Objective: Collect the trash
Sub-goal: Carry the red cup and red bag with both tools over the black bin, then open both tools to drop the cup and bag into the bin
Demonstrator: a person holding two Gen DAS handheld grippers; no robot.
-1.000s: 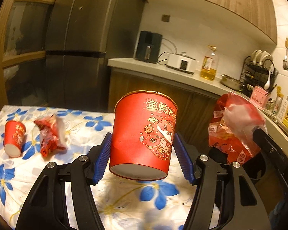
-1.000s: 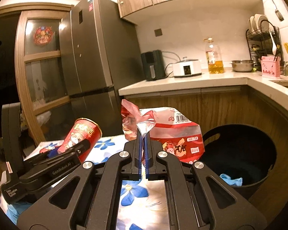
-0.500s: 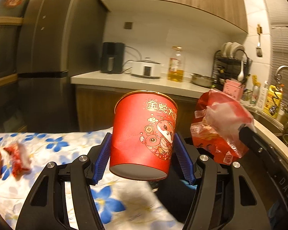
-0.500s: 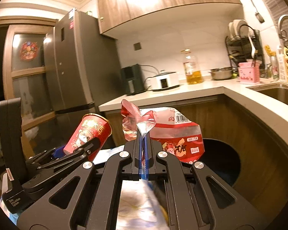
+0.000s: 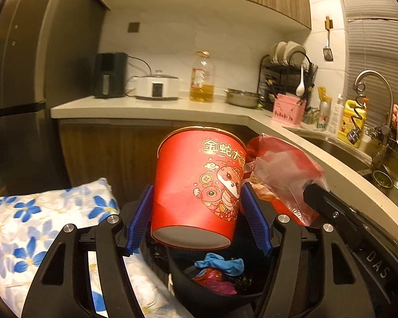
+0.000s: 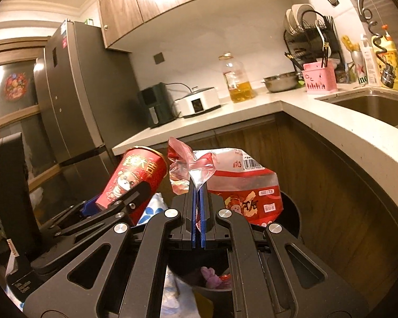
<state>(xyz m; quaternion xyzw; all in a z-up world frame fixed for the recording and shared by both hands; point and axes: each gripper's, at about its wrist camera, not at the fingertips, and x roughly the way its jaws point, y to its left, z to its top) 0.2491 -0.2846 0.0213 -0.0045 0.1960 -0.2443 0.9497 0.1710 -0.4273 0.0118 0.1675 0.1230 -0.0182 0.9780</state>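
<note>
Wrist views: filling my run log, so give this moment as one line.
left hand-held gripper: jaws opening, red paper cup between | right hand-held gripper: shut on red plastic snack bag | both over black bin

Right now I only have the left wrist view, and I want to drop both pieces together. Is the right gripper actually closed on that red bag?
Observer: Yes. In the right wrist view the right gripper is shut, with its blue pads pinching the clear twisted top of the snack bag.
Operator: Is the bag over the bin on that side?
Observer: The rim of the black bin shows just behind and below the bag, and pink trash inside the bin lies under the gripper.
Operator: How does my cup look from there?
Observer: The red paper cup is tilted, its rim leaning toward the bag. They are close, but I can't tell if they touch.
</note>
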